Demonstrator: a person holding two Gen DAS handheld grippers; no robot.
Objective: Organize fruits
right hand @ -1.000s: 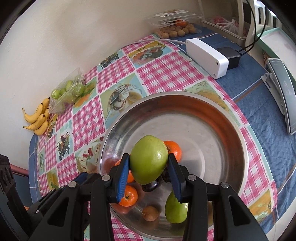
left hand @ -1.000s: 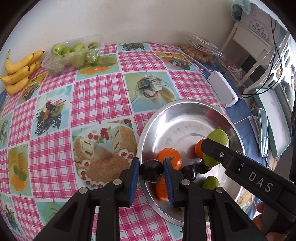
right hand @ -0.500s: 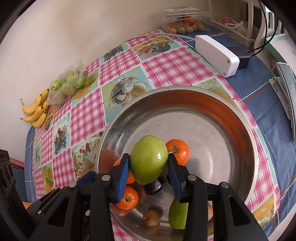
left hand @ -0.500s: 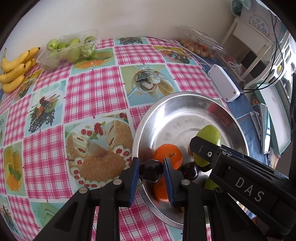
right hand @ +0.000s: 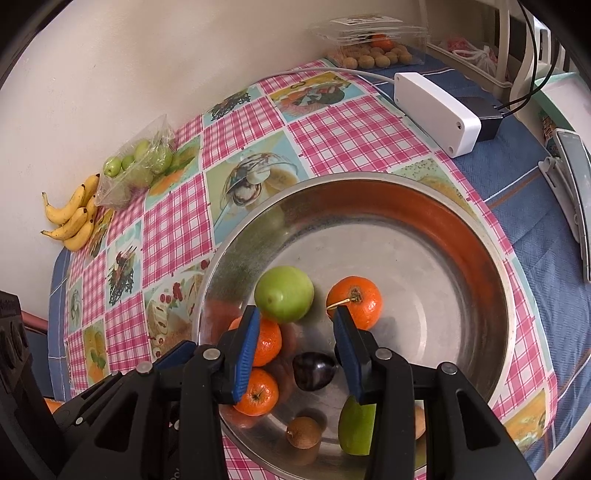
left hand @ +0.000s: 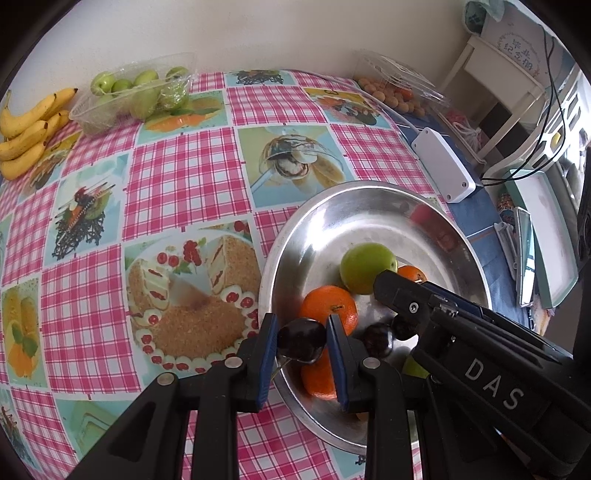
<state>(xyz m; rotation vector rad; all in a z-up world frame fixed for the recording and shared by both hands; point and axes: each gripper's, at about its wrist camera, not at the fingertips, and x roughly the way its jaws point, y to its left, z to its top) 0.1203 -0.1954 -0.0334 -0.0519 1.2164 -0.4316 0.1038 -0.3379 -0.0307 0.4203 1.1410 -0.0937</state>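
The left gripper point(left hand: 301, 341) is clamped on a dark plum point(left hand: 301, 340) above the near left rim of the steel bowl point(right hand: 491, 258). The right gripper point(right hand: 295, 325) has its fingers apart, empty, the green apple point(right hand: 283, 298) lying in the bowl just beyond its tips, beside a tangerine point(right hand: 354, 301). Far left on the tabletop point(left hand: 177, 177) lie bananas point(left hand: 27, 129).

A plain cream wall point(left hand: 258, 33) stands behind the table point(left hand: 177, 177); daylight falls on a white chair point(left hand: 495, 74) at far right.
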